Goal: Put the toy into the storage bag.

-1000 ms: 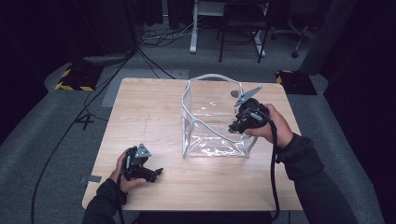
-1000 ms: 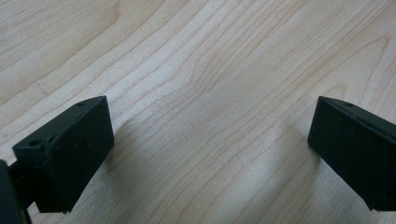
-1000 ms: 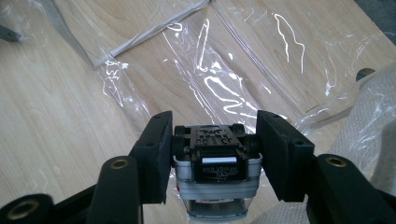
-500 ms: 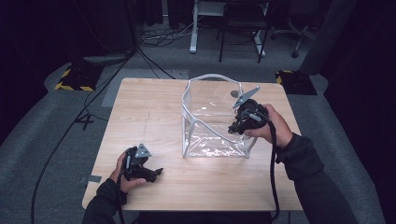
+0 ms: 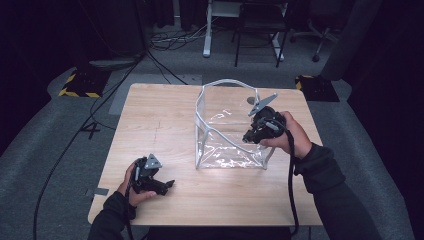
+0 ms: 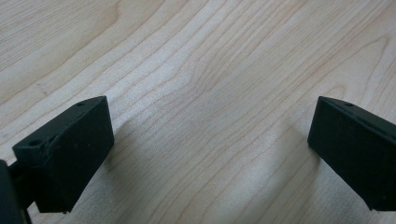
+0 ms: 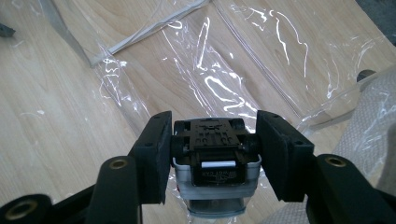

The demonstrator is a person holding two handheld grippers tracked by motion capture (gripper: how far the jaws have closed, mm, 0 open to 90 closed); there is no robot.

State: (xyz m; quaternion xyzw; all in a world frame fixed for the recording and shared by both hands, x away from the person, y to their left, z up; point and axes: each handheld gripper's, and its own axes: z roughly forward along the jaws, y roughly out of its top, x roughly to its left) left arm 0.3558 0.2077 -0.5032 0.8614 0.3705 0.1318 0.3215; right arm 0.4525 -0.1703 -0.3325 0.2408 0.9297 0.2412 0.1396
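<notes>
Toy car held above the clear bag

The right tongs clench a small toy car over the open bag, so the drop inside is left, I judge. The left tongs stand released on the bare surface. The right gripper view reveals the car.

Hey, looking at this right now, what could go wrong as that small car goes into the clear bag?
1. The right gripper clamps the small black and silver toy car by its sides above the clear plastic bag with white trim; a slight slip might drop it outside.
2. The bag's thin walls look floppy; the gripper may snag the rim and tip it.
3. The open left gripper rests on the light wooden table, away from the bag, so nothing steadies it.
</notes>
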